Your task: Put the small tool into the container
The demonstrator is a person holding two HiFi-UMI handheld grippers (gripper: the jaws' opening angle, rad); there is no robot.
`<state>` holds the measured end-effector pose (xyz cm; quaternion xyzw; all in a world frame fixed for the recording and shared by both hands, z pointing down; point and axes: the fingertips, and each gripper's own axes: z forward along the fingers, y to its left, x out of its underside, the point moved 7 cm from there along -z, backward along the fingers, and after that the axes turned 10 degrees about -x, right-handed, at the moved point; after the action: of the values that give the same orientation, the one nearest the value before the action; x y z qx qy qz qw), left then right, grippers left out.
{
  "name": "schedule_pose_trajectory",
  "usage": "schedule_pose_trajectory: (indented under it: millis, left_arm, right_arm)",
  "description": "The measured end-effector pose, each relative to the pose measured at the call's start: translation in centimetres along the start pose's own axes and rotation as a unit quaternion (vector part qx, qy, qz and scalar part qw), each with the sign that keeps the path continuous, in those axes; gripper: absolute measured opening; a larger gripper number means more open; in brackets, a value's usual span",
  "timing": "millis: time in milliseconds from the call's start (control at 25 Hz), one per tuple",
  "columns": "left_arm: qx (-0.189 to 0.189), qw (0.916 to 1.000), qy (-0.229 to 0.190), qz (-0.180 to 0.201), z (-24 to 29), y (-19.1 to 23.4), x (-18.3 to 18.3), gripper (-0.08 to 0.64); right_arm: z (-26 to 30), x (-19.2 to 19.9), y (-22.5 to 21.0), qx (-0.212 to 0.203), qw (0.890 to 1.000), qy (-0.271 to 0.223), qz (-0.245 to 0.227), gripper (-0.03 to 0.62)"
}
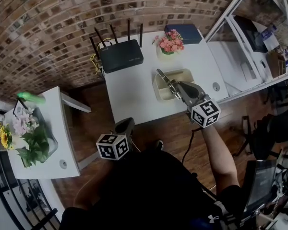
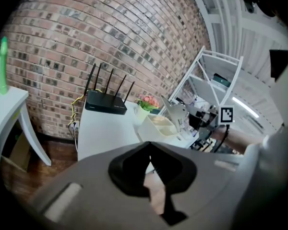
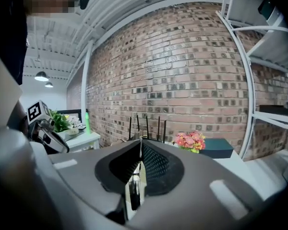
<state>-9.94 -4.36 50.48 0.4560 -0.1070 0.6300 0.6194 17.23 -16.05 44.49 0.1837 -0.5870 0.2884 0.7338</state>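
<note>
A cream container (image 1: 159, 91) stands on the white table (image 1: 132, 92), near its right front; it also shows in the left gripper view (image 2: 156, 125). My right gripper (image 1: 161, 75) hangs over the container, its jaws pointing toward the wall. It is shut (image 3: 140, 145), and a slim dark tool (image 3: 133, 191) sits pinched between the pads, mostly hidden. My left gripper (image 1: 127, 124) is held low at the table's front edge, above the floor. It is shut (image 2: 150, 146) with nothing in it.
At the back of the table are a black router (image 1: 121, 55), a pot of pink flowers (image 1: 169, 43) and a dark blue box (image 1: 185, 32). A small white side table (image 1: 62, 143) with flowers and a green bottle (image 1: 31, 97) stands left. White shelving (image 1: 259, 47) rises at the right.
</note>
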Motion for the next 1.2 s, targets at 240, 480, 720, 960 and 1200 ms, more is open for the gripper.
schedule_pose_trajectory:
  millis: [240, 480, 720, 960, 1200]
  left_arm:
    - [-0.021, 0.9997, -0.005, -0.009, -1.0, 0.6, 0.5, 0.003]
    - [-0.043, 0.9989, -0.007, -0.019, -1.9, 1.2, 1.0, 0.003]
    - [-0.057, 0.9982, -0.007, -0.018, -2.4, 1.2, 1.4, 0.003]
    - [-0.069, 0.9975, -0.007, -0.018, -2.7, 1.2, 1.6, 0.003]
    - [-0.066, 0.9977, -0.007, -0.016, -2.6, 0.8, 1.7, 0.003]
  right_arm:
    - [1.6, 1.7, -2.0, -0.039, 0.999, 0.012, -0.005, 0.015]
    - [2.2, 2.8, -2.6, -0.056, 0.998, 0.019, -0.009, 0.015]
    - [3.0, 3.8, -2.3, -0.081, 0.995, 0.038, -0.040, 0.015]
    - [2.4, 5.1, -2.5, -0.095, 0.993, 0.052, -0.048, 0.017]
    - [2.5, 5.9, -1.4, -0.116, 0.980, 0.107, -0.122, 0.017]
